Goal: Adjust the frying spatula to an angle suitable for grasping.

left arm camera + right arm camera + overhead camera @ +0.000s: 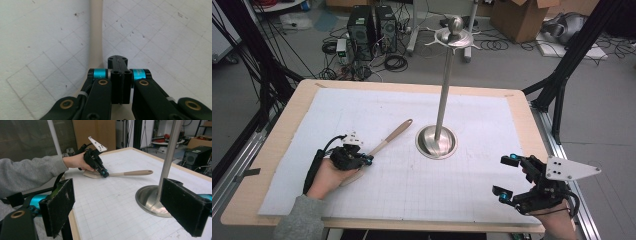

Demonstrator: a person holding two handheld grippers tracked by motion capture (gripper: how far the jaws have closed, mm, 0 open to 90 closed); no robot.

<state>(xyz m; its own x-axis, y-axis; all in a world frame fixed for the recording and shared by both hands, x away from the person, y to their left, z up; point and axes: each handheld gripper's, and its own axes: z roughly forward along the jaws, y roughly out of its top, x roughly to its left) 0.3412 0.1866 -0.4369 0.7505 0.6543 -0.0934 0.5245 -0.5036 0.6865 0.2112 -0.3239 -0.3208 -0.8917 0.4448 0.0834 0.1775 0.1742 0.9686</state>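
Spatula [388, 138] blade mostly hidden under left gripper [364, 160]; handle top cut off beyond its closed jaws.

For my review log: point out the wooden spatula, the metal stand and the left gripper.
wooden spatula [398, 131]: high view, on its handle.
metal stand [444, 95]: high view, on its upright pole.
left gripper [368, 159]: high view, between its fingertips.

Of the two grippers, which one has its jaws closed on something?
The left gripper: its jaws are clamped on the wooden spatula lying on the white mat. The right gripper, at the table's near right corner, has its jaws spread wide with nothing between them.
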